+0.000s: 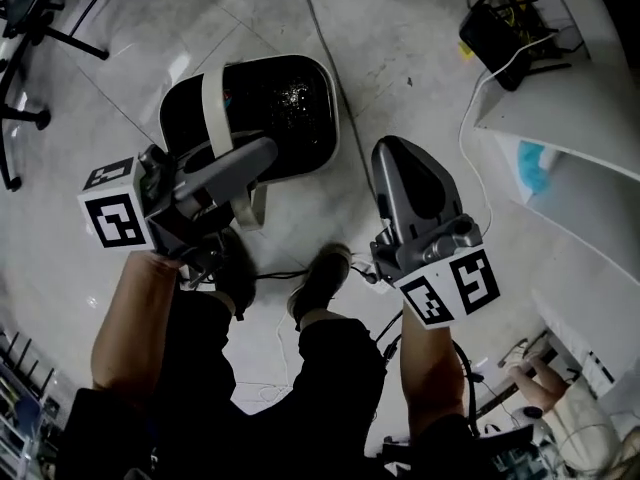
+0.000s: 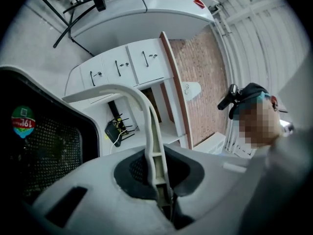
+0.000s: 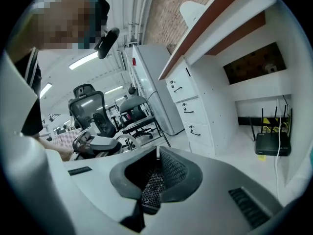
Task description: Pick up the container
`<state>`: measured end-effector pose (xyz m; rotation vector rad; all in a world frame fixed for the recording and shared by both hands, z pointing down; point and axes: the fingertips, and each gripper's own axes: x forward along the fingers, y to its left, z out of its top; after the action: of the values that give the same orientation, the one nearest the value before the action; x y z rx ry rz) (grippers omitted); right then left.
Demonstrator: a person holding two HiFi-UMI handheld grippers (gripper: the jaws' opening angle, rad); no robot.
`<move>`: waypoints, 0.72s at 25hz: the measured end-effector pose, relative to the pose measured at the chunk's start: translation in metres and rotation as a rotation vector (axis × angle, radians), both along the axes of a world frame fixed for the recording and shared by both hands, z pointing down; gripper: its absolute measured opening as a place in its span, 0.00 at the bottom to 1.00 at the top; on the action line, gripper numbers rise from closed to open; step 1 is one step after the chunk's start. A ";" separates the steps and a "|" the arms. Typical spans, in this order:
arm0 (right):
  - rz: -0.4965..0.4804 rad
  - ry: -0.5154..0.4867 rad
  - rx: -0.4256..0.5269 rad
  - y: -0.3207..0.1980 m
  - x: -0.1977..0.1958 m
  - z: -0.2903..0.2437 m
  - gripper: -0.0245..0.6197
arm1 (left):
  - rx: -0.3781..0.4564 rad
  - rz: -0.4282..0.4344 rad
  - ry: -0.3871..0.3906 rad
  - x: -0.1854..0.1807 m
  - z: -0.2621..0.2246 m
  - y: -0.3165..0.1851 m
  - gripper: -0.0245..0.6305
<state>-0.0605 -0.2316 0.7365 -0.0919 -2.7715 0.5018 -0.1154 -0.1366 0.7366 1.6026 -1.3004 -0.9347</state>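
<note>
One hold: left gripper [image 2: 161, 187] clamped on container [image 1: 290, 108] handle [image 2: 151, 126], for lifting.
Right gripper [image 3: 152, 185]: closed, empty, spare.

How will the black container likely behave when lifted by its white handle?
Probably light: the container has perforated walls. Held only at the thin white handle by the left gripper, it may swing or tilt. The handle looks like ribbed rigid plastic, so unlikely to flop.

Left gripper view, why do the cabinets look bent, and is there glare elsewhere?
Left gripper view: the wide lens bows the cabinet edges and blackens the corners. Head view: the glossy floor shines, with a glint inside the container. Right gripper view: ceiling lights blow out white.
</note>
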 end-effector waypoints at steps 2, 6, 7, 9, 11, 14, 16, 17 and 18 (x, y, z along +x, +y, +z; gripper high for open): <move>-0.017 0.012 0.012 0.006 0.006 -0.028 0.07 | -0.007 0.018 -0.011 0.017 -0.024 0.010 0.06; -0.020 0.018 0.017 0.012 0.016 -0.092 0.07 | -0.044 0.045 0.026 0.052 -0.079 0.030 0.05; -0.019 0.019 0.021 0.015 0.019 -0.109 0.07 | -0.045 0.044 0.045 0.059 -0.094 0.035 0.05; -0.008 0.022 0.018 0.019 0.025 -0.143 0.07 | -0.037 0.039 0.091 0.070 -0.125 0.043 0.05; 0.011 0.024 0.006 0.021 0.032 -0.178 0.07 | -0.024 0.045 0.136 0.081 -0.160 0.051 0.05; 0.042 0.028 0.002 0.024 0.046 -0.237 0.07 | -0.025 0.085 0.166 0.101 -0.215 0.059 0.06; 0.072 0.017 0.005 0.027 0.054 -0.278 0.07 | -0.019 0.118 0.164 0.117 -0.251 0.063 0.05; 0.082 0.007 0.013 0.028 0.057 -0.297 0.07 | -0.014 0.131 0.159 0.124 -0.269 0.064 0.05; 0.086 0.002 0.025 0.030 0.058 -0.314 0.07 | -0.011 0.144 0.156 0.130 -0.286 0.065 0.05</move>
<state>-0.0020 -0.2016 0.4226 0.0329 -2.7886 0.4884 0.0146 -0.0717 0.4509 1.5598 -1.0678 -0.9415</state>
